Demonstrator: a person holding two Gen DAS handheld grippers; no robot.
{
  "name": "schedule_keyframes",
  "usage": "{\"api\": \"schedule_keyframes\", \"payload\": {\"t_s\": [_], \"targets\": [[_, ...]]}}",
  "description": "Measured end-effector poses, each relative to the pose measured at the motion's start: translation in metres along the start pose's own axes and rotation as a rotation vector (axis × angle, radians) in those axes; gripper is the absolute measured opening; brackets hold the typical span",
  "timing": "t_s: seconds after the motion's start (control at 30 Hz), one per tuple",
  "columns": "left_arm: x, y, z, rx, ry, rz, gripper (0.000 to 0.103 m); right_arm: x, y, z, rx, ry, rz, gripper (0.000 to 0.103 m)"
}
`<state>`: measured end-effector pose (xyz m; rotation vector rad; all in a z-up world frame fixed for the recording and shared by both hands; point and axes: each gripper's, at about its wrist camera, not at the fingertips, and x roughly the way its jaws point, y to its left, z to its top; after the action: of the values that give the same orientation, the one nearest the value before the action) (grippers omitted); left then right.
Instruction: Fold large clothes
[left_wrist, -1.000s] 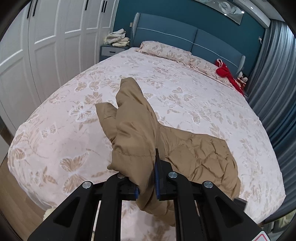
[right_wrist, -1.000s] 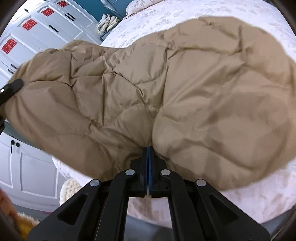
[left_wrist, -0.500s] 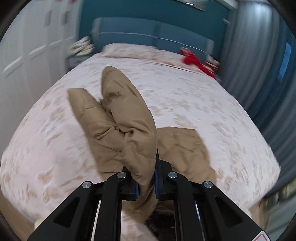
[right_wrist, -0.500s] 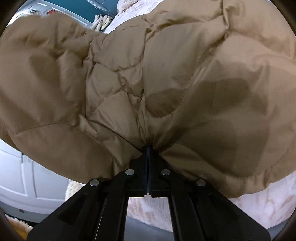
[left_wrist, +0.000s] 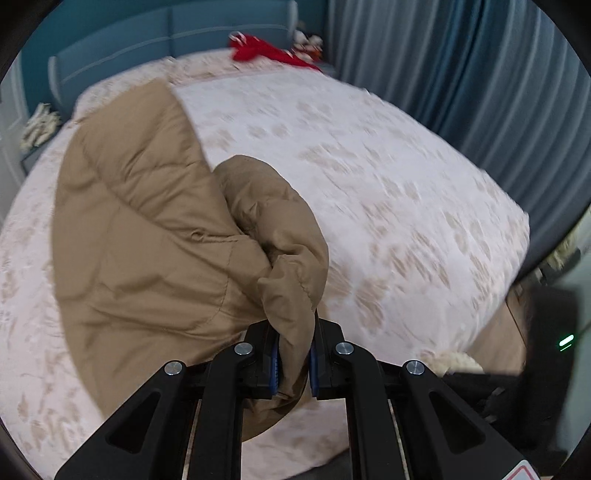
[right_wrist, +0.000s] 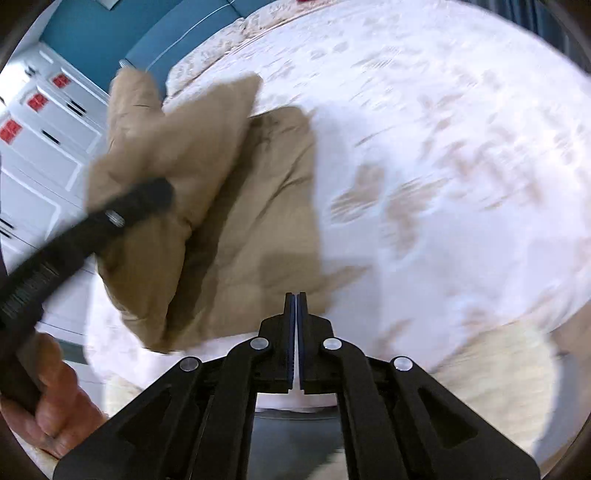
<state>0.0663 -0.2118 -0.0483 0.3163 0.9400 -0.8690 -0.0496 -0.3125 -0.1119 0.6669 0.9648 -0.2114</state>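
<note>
A tan quilted jacket (left_wrist: 147, 236) lies bunched on the floral bedspread (left_wrist: 388, 177) near the bed's front edge. My left gripper (left_wrist: 293, 354) is shut on a sleeve cuff of the jacket, which drapes forward from the jaws. In the right wrist view the jacket (right_wrist: 229, 206) lies on the left part of the bed, and the left gripper (right_wrist: 147, 199) reaches into it from the left. My right gripper (right_wrist: 296, 306) is shut with nothing between its pads, just right of the jacket's near edge.
A blue headboard (left_wrist: 166, 37), a pillow and a red item (left_wrist: 266, 51) are at the far end of the bed. Blue curtains (left_wrist: 480, 74) hang on the right. White wardrobes (right_wrist: 37, 129) stand left. A cream shaggy rug (right_wrist: 498, 373) lies by the bed.
My right gripper has let go of the jacket and pulled back; the jacket has dropped onto the bed. My left gripper has swung right, still holding the cuff.
</note>
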Motion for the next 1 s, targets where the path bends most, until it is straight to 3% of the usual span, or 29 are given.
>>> {"api": "schedule_keyframes", "payload": {"t_s": [0.17, 0.37, 0.4, 0.47, 0.53, 0.6, 0.67, 0.7, 0.77, 0.9, 1.0], "targets": [[0.039, -0.026, -0.017, 0.013, 0.087, 0.011, 0.009, -0.013, -0.021, 0.000, -0.030, -0.033, -0.098, 0.001], [0.066, -0.028, -0.027, -0.051, 0.129, 0.016, 0.017, -0.026, -0.044, 0.007, 0.025, -0.046, -0.091, 0.001], [0.062, -0.027, -0.025, -0.073, 0.133, 0.004, 0.020, -0.030, -0.044, 0.005, 0.021, -0.052, -0.094, 0.001], [0.046, -0.024, -0.022, -0.114, 0.139, -0.032, 0.040, -0.033, -0.037, 0.015, 0.019, -0.064, -0.089, 0.001], [0.031, -0.024, -0.019, -0.157, 0.127, -0.057, 0.050, -0.041, -0.033, 0.019, 0.012, -0.082, -0.084, 0.002], [0.002, -0.023, -0.018, -0.180, 0.082, -0.084, 0.052, -0.046, -0.027, 0.026, 0.004, -0.103, -0.084, 0.006], [-0.030, -0.020, -0.016, -0.170, 0.029, -0.091, 0.061, -0.056, -0.020, 0.029, -0.006, -0.125, -0.081, 0.026], [-0.042, -0.017, -0.015, -0.174, 0.002, -0.085, 0.062, -0.059, -0.016, 0.030, -0.010, -0.135, -0.081, 0.030], [-0.068, -0.001, -0.012, -0.208, -0.050, -0.041, 0.064, -0.065, -0.006, 0.034, -0.027, -0.150, -0.073, 0.034], [-0.095, 0.048, -0.005, -0.301, -0.096, 0.255, 0.064, -0.065, 0.023, 0.038, -0.054, -0.151, -0.070, 0.036], [-0.086, 0.080, -0.002, -0.348, -0.096, 0.407, 0.064, -0.051, 0.054, 0.053, -0.114, -0.158, -0.078, 0.036]]}}
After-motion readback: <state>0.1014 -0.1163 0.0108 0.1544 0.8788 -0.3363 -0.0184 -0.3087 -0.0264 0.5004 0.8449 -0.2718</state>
